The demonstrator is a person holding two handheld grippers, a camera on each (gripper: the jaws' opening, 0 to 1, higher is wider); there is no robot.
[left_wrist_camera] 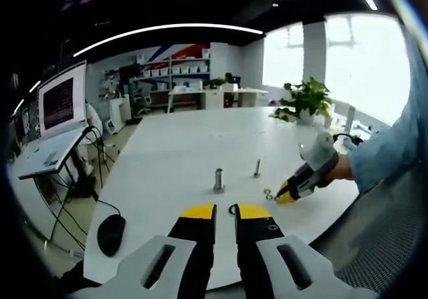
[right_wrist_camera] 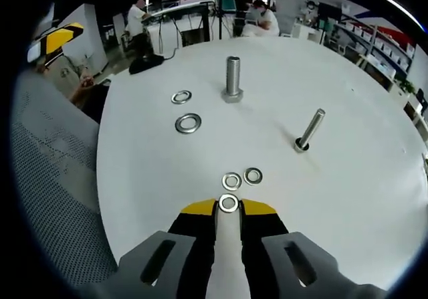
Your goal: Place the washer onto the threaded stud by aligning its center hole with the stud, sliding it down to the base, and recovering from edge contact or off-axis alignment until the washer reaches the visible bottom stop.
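Two studs stand on the round white table (right_wrist_camera: pixel 348 198): a thick bolt (right_wrist_camera: pixel 232 78) (left_wrist_camera: pixel 219 178) and a thinner threaded stud (right_wrist_camera: pixel 309 130) (left_wrist_camera: pixel 257 168). My right gripper (right_wrist_camera: pixel 228 207) (left_wrist_camera: pixel 276 198) is low at the table, shut on a small washer (right_wrist_camera: pixel 228 203) that spans the gap between its yellow tips. Two more small washers (right_wrist_camera: pixel 232 181) (right_wrist_camera: pixel 253 175) lie just ahead of it. Two larger washers (right_wrist_camera: pixel 181 97) (right_wrist_camera: pixel 188 122) lie near the bolt. My left gripper (left_wrist_camera: pixel 225 212) (right_wrist_camera: pixel 57 38) hovers by the table's edge, narrowly open with nothing held; a washer (left_wrist_camera: pixel 232 209) shows on the table through its gap.
A potted plant (left_wrist_camera: pixel 307 98) stands at the table's far side. A black mouse-like object (left_wrist_camera: pixel 111 234) lies at the table's left edge. Beyond are a monitor (left_wrist_camera: pixel 60 102), shelves, desks and people (right_wrist_camera: pixel 137 18). A mesh chair (right_wrist_camera: pixel 53 178) sits beside the table.
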